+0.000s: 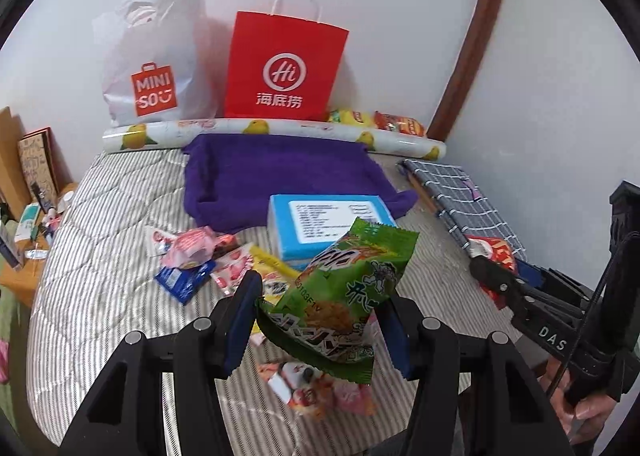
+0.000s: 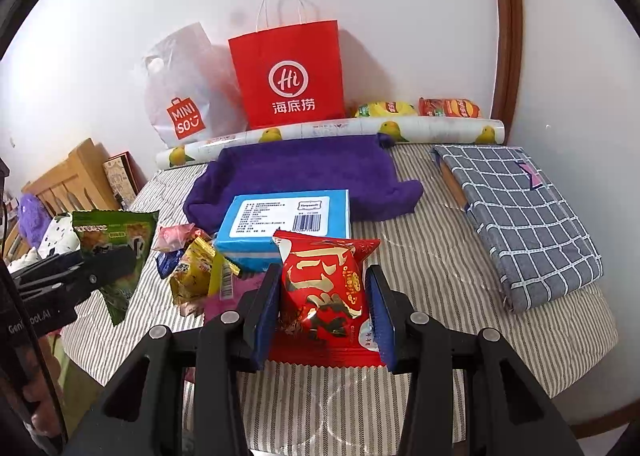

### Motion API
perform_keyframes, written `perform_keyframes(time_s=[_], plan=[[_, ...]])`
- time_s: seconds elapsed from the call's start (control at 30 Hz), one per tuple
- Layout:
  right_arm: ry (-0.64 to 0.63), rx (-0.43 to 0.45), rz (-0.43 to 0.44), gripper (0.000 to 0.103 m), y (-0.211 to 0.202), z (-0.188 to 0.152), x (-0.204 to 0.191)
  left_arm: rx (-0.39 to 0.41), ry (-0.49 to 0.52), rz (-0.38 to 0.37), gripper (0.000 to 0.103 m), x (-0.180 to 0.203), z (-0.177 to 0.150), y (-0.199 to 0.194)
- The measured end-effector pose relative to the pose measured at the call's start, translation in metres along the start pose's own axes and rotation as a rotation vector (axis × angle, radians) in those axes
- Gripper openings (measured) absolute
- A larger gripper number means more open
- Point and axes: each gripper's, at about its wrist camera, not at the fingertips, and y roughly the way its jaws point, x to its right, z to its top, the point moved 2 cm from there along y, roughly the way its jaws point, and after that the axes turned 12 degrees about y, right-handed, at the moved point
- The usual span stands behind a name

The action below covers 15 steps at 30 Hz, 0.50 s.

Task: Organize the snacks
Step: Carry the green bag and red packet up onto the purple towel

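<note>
My left gripper (image 1: pixel 320 298) is shut on a green snack packet (image 1: pixel 340 296) and holds it above the striped bed; it also shows at the left of the right wrist view (image 2: pixel 114 256). My right gripper (image 2: pixel 322 288) is shut on a red snack packet (image 2: pixel 324 292), lifted over the bed; that packet shows at the right of the left wrist view (image 1: pixel 494 252). A pile of small snack packets (image 1: pixel 200 260) lies on the bed (image 1: pixel 100 256), left of a blue box (image 1: pixel 320 223). The pile also shows in the right wrist view (image 2: pixel 196 272).
A purple towel (image 2: pixel 304 171) lies behind the blue box (image 2: pixel 288 219). A red paper bag (image 2: pixel 288 75) and a white Miniso bag (image 2: pixel 184 95) lean on the wall behind a lemon-print roll (image 2: pixel 340 131). Chip bags (image 2: pixel 448 107) sit beside them. A folded checked cloth (image 2: pixel 516 207) lies right.
</note>
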Motion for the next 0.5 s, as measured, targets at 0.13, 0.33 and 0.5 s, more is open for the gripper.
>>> perform_keyframes(time_s=[0.13,0.33,0.5], plan=[[-0.005,-0.003,0.001,0.042,0.006,0.007,-0.001,-0.006,0.008,-0.001,0.054,0.002,0.008,0.008],[-0.025,0.0,0.014,0.042,0.013,0.027,-0.006,-0.025,0.042,0.008,0.054,0.0,0.028,0.024],[-0.04,-0.009,0.007,0.042,0.028,0.048,-0.009,-0.026,0.053,0.005,0.054,-0.007,0.051,0.036]])
